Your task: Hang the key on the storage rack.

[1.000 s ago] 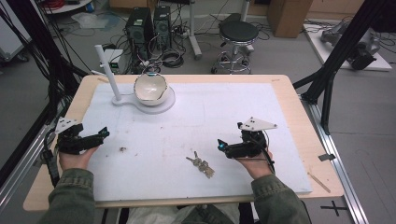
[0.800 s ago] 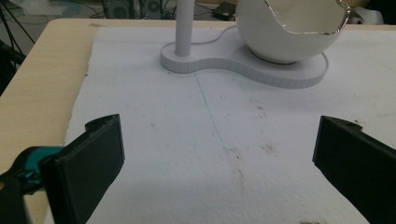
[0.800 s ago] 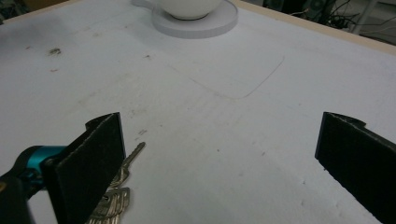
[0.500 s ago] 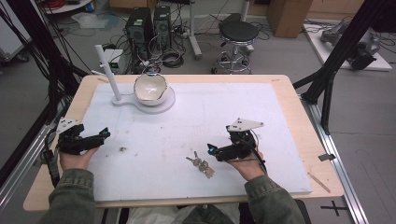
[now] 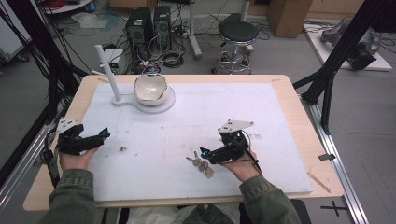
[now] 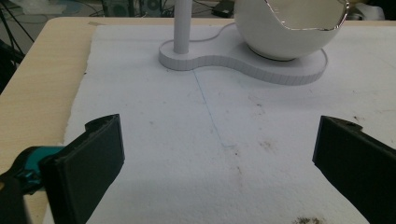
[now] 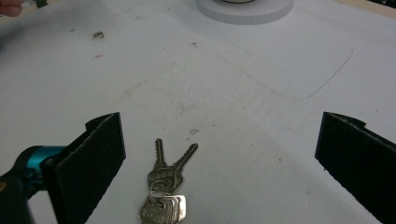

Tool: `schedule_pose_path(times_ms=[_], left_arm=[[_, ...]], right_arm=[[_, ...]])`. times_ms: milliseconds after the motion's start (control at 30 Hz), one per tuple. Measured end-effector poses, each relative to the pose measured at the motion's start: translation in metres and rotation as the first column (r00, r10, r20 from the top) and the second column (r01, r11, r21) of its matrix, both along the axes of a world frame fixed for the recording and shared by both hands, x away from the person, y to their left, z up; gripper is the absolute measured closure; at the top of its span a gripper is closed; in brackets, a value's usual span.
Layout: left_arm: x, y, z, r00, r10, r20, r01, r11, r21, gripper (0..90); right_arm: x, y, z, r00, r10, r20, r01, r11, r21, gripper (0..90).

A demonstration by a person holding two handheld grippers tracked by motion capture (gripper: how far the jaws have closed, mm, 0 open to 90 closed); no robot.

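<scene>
The keys lie on the mat, well in front of the bowl on its stand.

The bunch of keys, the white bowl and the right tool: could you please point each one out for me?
bunch of keys (image 7: 161, 193): right gripper view, on the key heads at the ring.
white bowl (image 5: 150, 87): high view, on its inner wall.
right tool (image 5: 203, 153): high view, between its fingertips.

White bowl on stand base, post beside.

Olive-green sleeves cover both forearms. Each black gripper carries a grey three-cornered plate, teal accents and a trailing black cable.
</scene>
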State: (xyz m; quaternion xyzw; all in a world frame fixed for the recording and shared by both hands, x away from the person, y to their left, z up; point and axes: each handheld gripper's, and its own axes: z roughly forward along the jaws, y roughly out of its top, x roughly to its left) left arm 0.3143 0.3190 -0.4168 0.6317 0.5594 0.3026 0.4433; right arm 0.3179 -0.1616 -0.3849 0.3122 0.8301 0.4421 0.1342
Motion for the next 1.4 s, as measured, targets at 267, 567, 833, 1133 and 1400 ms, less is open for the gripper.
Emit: schedule_pose_path(times_ms=[267,567,833,1133,1400], left_arm=[[0.000,0.000,0.000,1.0000,0.002,0.003,-0.002,1.0000,-0.003,2.5],[0.000,0.000,0.000,1.0000,0.001,0.003,-0.001,1.0000,-0.004,2.5],[0.001,0.000,0.000,1.0000,0.003,0.005,-0.003,1.0000,-0.007,2.5],[0.000,0.000,0.000,1.0000,0.004,0.004,-0.004,1.0000,-0.005,2.5],[0.000,0.000,0.000,1.0000,0.003,0.003,-0.003,1.0000,-0.004,2.5]], right_arm=[[0.001,0.009,-0.004,0.9995,0.018,-0.027,-0.019,0.9994,-0.030,0.6],[0.003,0.019,-0.011,0.9967,0.042,-0.069,-0.046,0.9970,-0.063,0.6],[0.004,0.029,-0.018,0.9905,0.068,-0.120,-0.081,0.9906,-0.110,0.6],[0.003,0.039,-0.026,0.9851,0.080,-0.152,-0.105,0.9804,-0.167,0.6],[0.003,0.044,-0.030,0.9785,0.073,-0.193,-0.111,0.9740,-0.197,4.1]])
